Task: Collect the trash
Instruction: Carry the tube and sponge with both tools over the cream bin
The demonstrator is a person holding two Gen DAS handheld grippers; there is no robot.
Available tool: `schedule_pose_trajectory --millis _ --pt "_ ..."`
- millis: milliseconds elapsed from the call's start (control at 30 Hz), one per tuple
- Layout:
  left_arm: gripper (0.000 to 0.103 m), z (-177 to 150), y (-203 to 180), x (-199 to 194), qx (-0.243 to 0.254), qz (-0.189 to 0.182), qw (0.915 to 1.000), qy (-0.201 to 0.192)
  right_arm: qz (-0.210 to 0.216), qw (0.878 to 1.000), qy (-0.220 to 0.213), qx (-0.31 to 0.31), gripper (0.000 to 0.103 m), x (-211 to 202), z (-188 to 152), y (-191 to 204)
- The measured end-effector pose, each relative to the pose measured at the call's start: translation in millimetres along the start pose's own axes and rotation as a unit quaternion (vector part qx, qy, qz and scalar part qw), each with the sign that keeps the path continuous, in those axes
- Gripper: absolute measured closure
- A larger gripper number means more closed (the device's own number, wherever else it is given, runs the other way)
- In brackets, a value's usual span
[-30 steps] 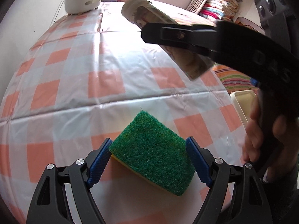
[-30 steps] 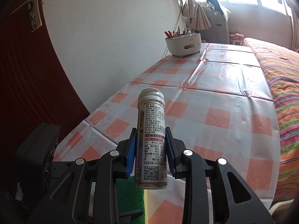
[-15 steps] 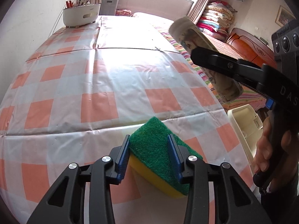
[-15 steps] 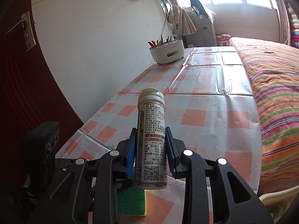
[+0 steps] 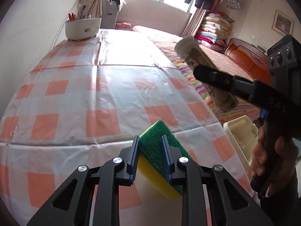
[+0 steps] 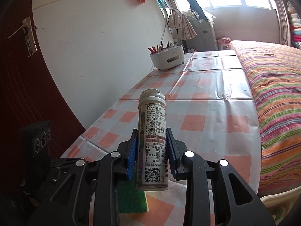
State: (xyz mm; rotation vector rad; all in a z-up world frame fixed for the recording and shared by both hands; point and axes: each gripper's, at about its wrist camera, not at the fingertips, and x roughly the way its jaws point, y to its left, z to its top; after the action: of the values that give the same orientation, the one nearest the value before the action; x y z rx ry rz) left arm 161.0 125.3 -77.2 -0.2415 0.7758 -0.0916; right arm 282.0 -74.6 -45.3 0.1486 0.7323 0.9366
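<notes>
The left gripper (image 5: pixel 149 150) is closing its jaws on the sponge (image 5: pixel 159 146), and the blue pads already press on both its sides; one second ago they stood wide open around it, without touching. The sponge, green on top and yellow below, now looks squeezed narrow between the pads, and it is at the near edge of the table (image 5: pixel 79 86) with the orange and white checked cloth. Whether it still rests on the cloth or is lifted, I cannot tell. The right gripper (image 6: pixel 152 150) holds the bottle (image 6: pixel 152 143) upright by its lower half, in a tight grip that is the same as before. In the left wrist view this bottle was high over the middle of the table earlier; now it hangs at the right side, beyond the table edge, above the cream bin (image 5: pixel 242 137). A hand (image 5: pixel 267 162) grips the handle of the right gripper there. The white bowl (image 5: pixel 82 28) with sticks stands at the far end, as before.
</notes>
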Motion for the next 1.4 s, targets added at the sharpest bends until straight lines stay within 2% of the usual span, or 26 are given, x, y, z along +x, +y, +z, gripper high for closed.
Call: schedule_pose_trajectory --millis 200,567,900,1400 --pt "0.082 7 1 -18 0.000 0.013 0.9992 -0.038 -0.001 1.000 -0.018 0.004 0.075 -11 3 -2" --pt "0.082 16 -4 -25 0.003 0.026 0.9980 -0.056 -0.014 1.000 -0.028 0.006 0.075 -27 0 -11" --pt "0.081 21 -29 -23 0.019 0.006 0.9981 -0.058 -0.042 0.998 -0.037 0.015 0.075 -57 -9 -29" --pt "0.081 22 -96 -11 0.062 -0.038 0.9962 -0.048 -0.095 0.993 -0.058 0.043 0.075 -119 -34 -68"
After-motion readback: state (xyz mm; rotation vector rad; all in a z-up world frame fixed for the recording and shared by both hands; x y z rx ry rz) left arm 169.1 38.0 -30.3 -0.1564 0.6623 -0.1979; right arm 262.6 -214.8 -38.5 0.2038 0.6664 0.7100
